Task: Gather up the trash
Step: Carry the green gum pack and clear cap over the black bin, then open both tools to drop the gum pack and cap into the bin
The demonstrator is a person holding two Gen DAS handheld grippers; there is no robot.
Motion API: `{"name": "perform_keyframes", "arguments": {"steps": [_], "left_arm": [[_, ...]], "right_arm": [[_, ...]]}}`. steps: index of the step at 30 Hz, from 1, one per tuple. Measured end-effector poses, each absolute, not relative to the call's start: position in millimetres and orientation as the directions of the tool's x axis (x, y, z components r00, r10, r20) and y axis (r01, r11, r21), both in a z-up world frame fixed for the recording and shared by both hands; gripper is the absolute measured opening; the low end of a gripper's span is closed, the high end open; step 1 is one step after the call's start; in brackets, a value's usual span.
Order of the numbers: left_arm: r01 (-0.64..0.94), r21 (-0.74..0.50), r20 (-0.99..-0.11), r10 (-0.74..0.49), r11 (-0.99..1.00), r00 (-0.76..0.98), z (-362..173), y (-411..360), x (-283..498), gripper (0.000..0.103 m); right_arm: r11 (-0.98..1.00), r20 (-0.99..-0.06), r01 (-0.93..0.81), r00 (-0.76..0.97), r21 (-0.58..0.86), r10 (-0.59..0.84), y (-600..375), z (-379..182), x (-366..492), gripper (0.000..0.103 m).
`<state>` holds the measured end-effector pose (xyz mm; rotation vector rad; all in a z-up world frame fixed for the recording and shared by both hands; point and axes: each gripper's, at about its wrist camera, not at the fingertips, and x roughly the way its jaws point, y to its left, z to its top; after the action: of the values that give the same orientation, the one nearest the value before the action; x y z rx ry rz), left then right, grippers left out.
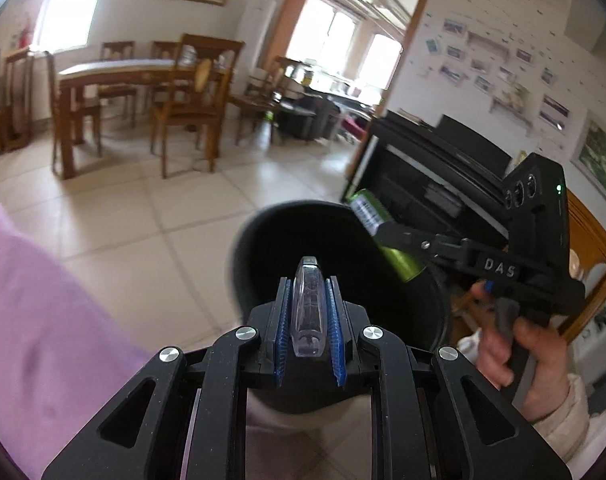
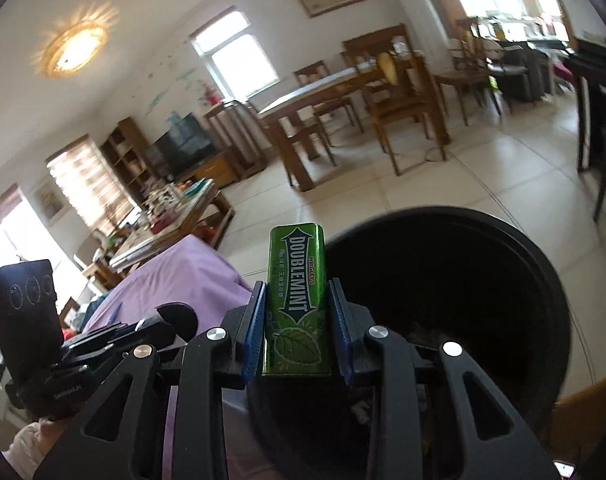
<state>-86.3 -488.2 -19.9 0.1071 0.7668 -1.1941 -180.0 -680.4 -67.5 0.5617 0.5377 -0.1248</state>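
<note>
Left wrist view: left tongs (image 1: pixel 309 312) at lower centre, clamped on a clear tube (image 1: pixel 308 308), over the black bin (image 1: pixel 263 240); right tongs (image 1: pixel 387 236) at right, gripping a green tin (image 1: pixel 373 216) at the bin rim.
Right wrist view: right tongs (image 2: pixel 297 324) clamped on the tin (image 2: pixel 297 292), centre; bin (image 2: pixel 543 280) at lower right.

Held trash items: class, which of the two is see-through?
The clear plastic piece in the left gripper. The green Doublemint tin in the right gripper is opaque and printed.
</note>
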Motion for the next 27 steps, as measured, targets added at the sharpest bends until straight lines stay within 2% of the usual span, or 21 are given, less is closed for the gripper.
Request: {"name": "perform_keyframes", "arguments": {"steps": [9, 17, 19, 20, 21, 23, 25, 26, 27], "left_arm": [[0.877, -0.295, -0.633, -0.765, 0.379, 0.118, -49.6, -540.9, -102.4, 0.018], [0.895, -0.242, -0.663, -0.737, 0.376, 0.131, -48.7, -562.7, -118.8, 0.018], [0.899, -0.225, -0.668, -0.731, 0.376, 0.139, -46.5, -561.3, -121.0, 0.029], [0.899, -0.217, -0.667, -0.730, 0.380, 0.147, -45.0, -560.1, -121.6, 0.050], [0.898, -0.205, -0.663, -0.731, 0.390, 0.165, -43.1, -556.3, -122.8, 0.066], [0.898, -0.181, -0.649, -0.734, 0.402, 0.198, -38.1, -546.5, -125.3, 0.069], [0.894, -0.174, -0.649, -0.731, 0.413, 0.212, -32.5, -537.7, -123.0, 0.071], [0.886, -0.176, -0.644, -0.731, 0.429, 0.226, -30.8, -528.0, -120.3, 0.075], [0.880, -0.178, -0.639, -0.732, 0.441, 0.238, -26.6, -518.5, -118.1, 0.077]], "right_arm": [[0.805, -0.524, 0.295, 0.851, 0.515, 0.023, -706.4, -90.4, -192.7, 0.030], [0.778, -0.513, 0.291, 0.857, 0.557, 0.046, -710.2, -93.8, -200.8, 0.034], [0.778, -0.516, 0.290, 0.855, 0.558, 0.051, -709.1, -92.1, -201.6, 0.034], [0.781, -0.518, 0.292, 0.854, 0.553, 0.048, -708.4, -91.2, -201.8, 0.034], [0.783, -0.520, 0.291, 0.853, 0.550, 0.048, -707.5, -90.2, -200.9, 0.034], [0.790, -0.523, 0.288, 0.851, 0.542, 0.049, -701.1, -87.9, -200.1, 0.035], [0.797, -0.526, 0.283, 0.849, 0.533, 0.051, -695.1, -84.3, -197.5, 0.049], [0.800, -0.527, 0.280, 0.848, 0.531, 0.053, -694.7, -83.3, -195.5, 0.056], [0.803, -0.527, 0.276, 0.848, 0.528, 0.055, -691.7, -82.0, -194.3, 0.056]]}}
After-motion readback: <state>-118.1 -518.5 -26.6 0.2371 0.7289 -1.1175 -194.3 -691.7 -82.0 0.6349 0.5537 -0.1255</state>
